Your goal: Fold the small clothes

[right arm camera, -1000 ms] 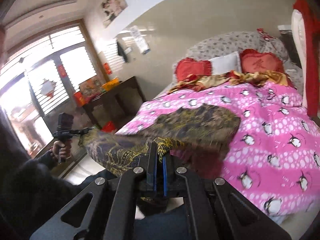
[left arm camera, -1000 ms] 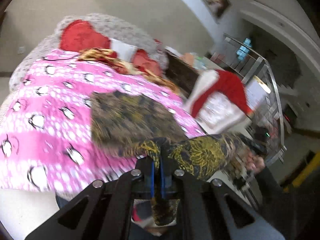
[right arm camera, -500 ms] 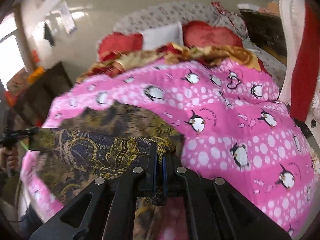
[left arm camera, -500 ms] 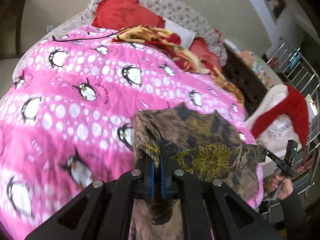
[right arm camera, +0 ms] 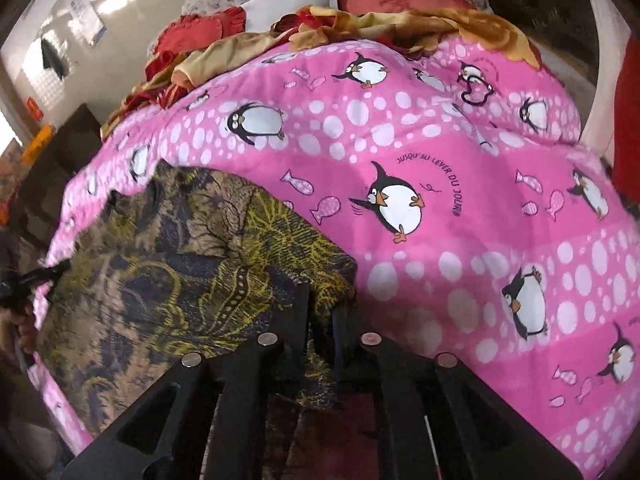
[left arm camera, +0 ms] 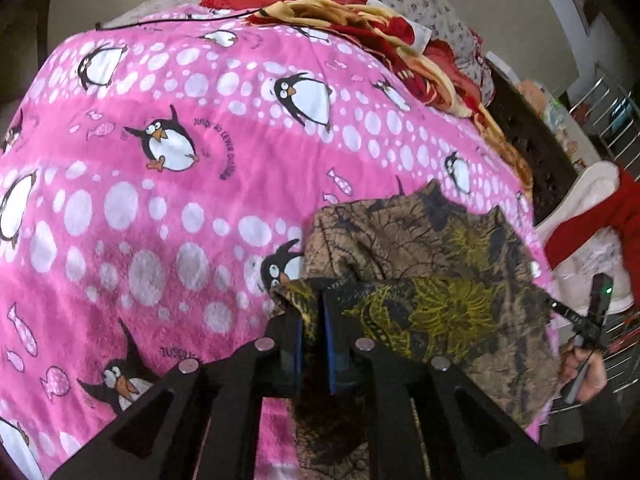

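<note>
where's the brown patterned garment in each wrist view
Left wrist: brown patterned garment lies lower right of centre, its near corner pinched in the left claw.
Right wrist: it fills the lower left, its corner in the right claw.
Shared landmark: the pink penguin blanket beneath it.

The left gripper (left arm camera: 311,322) is matte black, its jaws lined with blue pads, and four round silver screw heads sit across its angular arms with triangular cut-outs. The right gripper (right arm camera: 320,312) has the same black frame and silver screws. At 4 o'clock in the left view, a bare-skinned hand (left arm camera: 582,370) emerges from a dark sleeve.
</note>
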Tool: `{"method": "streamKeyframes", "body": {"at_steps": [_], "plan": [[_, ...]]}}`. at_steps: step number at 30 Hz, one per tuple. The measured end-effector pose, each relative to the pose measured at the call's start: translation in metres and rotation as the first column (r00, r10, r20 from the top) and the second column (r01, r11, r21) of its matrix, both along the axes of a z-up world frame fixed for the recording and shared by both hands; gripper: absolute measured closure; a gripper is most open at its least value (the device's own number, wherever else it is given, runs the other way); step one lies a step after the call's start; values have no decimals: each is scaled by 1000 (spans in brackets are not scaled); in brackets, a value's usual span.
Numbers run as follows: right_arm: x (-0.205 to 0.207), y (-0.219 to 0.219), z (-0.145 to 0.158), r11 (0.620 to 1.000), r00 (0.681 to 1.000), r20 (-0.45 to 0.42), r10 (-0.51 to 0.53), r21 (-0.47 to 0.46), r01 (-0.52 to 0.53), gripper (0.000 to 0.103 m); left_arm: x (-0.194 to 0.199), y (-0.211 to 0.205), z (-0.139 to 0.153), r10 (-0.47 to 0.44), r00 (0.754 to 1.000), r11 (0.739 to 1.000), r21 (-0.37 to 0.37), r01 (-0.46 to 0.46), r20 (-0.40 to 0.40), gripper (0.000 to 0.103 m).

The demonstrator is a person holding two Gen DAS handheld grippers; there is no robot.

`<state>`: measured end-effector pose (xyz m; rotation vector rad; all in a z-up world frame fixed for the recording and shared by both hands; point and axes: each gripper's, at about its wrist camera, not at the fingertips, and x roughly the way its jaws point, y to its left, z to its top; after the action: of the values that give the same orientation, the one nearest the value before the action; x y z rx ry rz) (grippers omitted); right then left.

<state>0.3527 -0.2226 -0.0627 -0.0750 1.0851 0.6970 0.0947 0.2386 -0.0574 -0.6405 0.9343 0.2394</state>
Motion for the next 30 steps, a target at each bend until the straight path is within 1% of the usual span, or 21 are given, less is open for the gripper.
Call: {"method": "streamKeyframes", "body": {"at_steps": [1,3,4,5,7,8,9,10,12,15,17,18,19,20,21,22,24,25,26,28,30], "plan": [[1,-4,4,1000,1000,-12,-6,21,6,103,-5,1,6,8,1000,1000,13,-8,2,76],[1,-17,18,996,999,-19,-26,84,28,100,-18,5,20,46,999,995,89,-47,12,57],[0,-25,27,992,999,-17,-39,123,41,96,-27,5,28,63,998,990,122,-66,26,56],[-3,-35,37,986,998,-2,-59,157,58,91,-38,3,37,83,996,983,162,-90,45,56],[-14,-50,56,978,994,39,-104,187,95,89,-57,-11,56,109,990,965,228,-127,92,59],[-23,-56,65,975,991,62,-118,197,104,89,-65,-22,64,88,988,964,238,-116,127,61],[-36,-57,72,976,991,88,-105,202,86,89,-73,-37,70,61,986,964,245,-99,158,66],[-51,-52,77,981,990,114,-80,185,58,89,-81,-59,72,25,985,961,268,-70,169,77],[-77,-38,77,988,990,137,-22,152,1,89,-95,-99,67,-36,987,950,313,-15,157,87],[-125,-20,65,996,978,204,46,66,-60,89,-110,-128,42,-43,993,937,348,3,109,89],[-148,-16,43,998,975,215,57,-6,-57,89,-119,-124,7,0,1000,951,310,-6,20,93],[-152,-17,30,998,979,195,59,-26,-55,89,-127,-115,-12,32,999,963,267,-33,9,94],[-152,-18,10,996,987,152,55,-75,-44,89,-133,-112,-13,34,998,965,258,-46,52,94],[-152,-20,-1,994,989,140,48,-103,-33,87,-134,-108,-15,34,998,971,236,-45,50,94],[-154,-23,-6,995,987,153,47,-92,-33,86,-132,-105,-14,44,998,975,214,-52,41,95],[-156,-25,-7,996,984,172,48,-81,-35,83,-128,-104,-11,48,999,976,213,-51,20,95],[-151,-25,-2,995,990,130,48,-97,-35,83,-129,-104,7,62,998,963,261,-64,16,95],[-148,-25,4,996,994,105,42,-89,-32,83,-129,-108,22,60,997,955,287,-72,48,94],[-146,-26,15,997,993,112,32,-70,-24,84,-130,-111,34,51,995,953,293,-72,80,94],[-144,-23,41,1000,982,185,21,-26,-16,84,-116,-123,52,7,991,952,303,-48,134,93],[-136,-15,50,1000,974,226,12,-25,-7,84,-89,-132,51,-46,992,959,283,10,120,90]]}}
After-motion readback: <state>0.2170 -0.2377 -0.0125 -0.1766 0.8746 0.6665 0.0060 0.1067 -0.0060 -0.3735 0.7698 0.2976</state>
